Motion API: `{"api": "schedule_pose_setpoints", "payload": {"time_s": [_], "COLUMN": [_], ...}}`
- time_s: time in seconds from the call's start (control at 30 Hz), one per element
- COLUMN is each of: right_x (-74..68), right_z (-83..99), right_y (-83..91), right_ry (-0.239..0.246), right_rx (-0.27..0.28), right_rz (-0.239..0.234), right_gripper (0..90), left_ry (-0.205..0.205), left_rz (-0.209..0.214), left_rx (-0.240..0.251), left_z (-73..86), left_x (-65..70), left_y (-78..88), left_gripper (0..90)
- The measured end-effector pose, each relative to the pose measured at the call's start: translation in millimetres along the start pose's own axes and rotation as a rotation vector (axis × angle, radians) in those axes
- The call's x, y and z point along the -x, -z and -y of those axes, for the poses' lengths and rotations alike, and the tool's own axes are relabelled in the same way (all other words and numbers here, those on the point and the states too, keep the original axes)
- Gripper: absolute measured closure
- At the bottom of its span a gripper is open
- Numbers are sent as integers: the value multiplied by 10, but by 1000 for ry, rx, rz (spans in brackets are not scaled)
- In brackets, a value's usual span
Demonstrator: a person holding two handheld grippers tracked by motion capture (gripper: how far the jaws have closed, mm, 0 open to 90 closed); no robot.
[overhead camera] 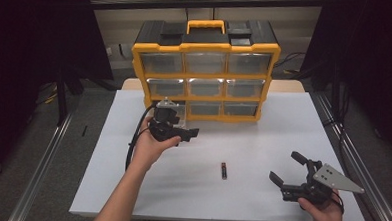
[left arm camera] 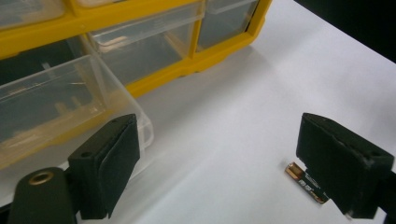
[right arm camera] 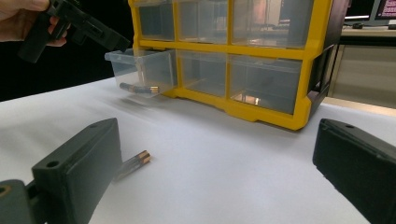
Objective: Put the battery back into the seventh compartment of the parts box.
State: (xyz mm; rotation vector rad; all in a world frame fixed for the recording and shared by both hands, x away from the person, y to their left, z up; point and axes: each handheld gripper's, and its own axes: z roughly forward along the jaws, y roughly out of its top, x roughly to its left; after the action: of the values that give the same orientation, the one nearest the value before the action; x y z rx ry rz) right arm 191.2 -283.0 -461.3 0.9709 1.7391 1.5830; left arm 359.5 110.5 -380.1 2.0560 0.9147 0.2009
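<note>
Batteries by the yellow drawer box.
Left gripper (overhead camera: pixel 183 135) wide apart and empty beside pulled-out drawer (right arm camera: pixel 140 70) with one battery (right arm camera: pixel 139 88); right gripper (overhead camera: pixel 287 170) apart too, near second battery (overhead camera: pixel 224 170) on table (overhead camera: pixel 263 138).

Dim room, white table (overhead camera: pixel 263 138) lit from above.

I work at a table with a white top, a strip of pale wood (overhead camera: pixel 285 86) showing at its far edge. Grey floor (overhead camera: pixel 91 106) on both sides. Metal rails (overhead camera: pixel 41 171) run along the floor left and right (overhead camera: pixel 354 162) of me. Dark curtains (overhead camera: pixel 32 43) hang on the left, another dark drape (overhead camera: pixel 371 63) on the right. Behind, a pale wall (overhead camera: pixel 298 20) with a black bar (overhead camera: pixel 208 5) crossing it; cables (overhead camera: pixel 289 58) lie on the floor at its foot. From my right gripper view, a lit screen (right arm camera: pixel 385 9) glows on a desk (right arm camera: pixel 366 32) far off.
</note>
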Motion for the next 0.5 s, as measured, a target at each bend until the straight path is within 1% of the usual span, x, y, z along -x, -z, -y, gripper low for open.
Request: {"api": "schedule_pose_setpoints", "payload": {"time_s": [0.1, 0.17, 0.33, 0.37, 0.47, 0.5], "right_x": [-2, -2, -4, -4, -3, -4], "right_z": [2, 1, 0, 0, 0, -1], "right_y": [2, 4, 1, 1, 4, 5], "right_ry": [-2, -2, 0, 0, 0, -3], "right_rx": [-2, -2, -2, -1, -1, -2], "right_rz": [1, 2, -1, -1, 0, -1], "right_gripper": [10, 10, 10, 10, 10, 10], "left_ry": [-9, -14, -31, -32, -34, -25], "left_rz": [14, 20, 44, 46, 58, 58], "left_rx": [9, 1, 4, 10, 1, 2], "left_z": [33, 44, 105, 121, 160, 174], "left_x": [37, 67, 146, 160, 185, 198], "left_y": [-15, -15, -58, -74, -99, -111], "left_gripper": [122, 115, 104, 102, 94, 94]}}
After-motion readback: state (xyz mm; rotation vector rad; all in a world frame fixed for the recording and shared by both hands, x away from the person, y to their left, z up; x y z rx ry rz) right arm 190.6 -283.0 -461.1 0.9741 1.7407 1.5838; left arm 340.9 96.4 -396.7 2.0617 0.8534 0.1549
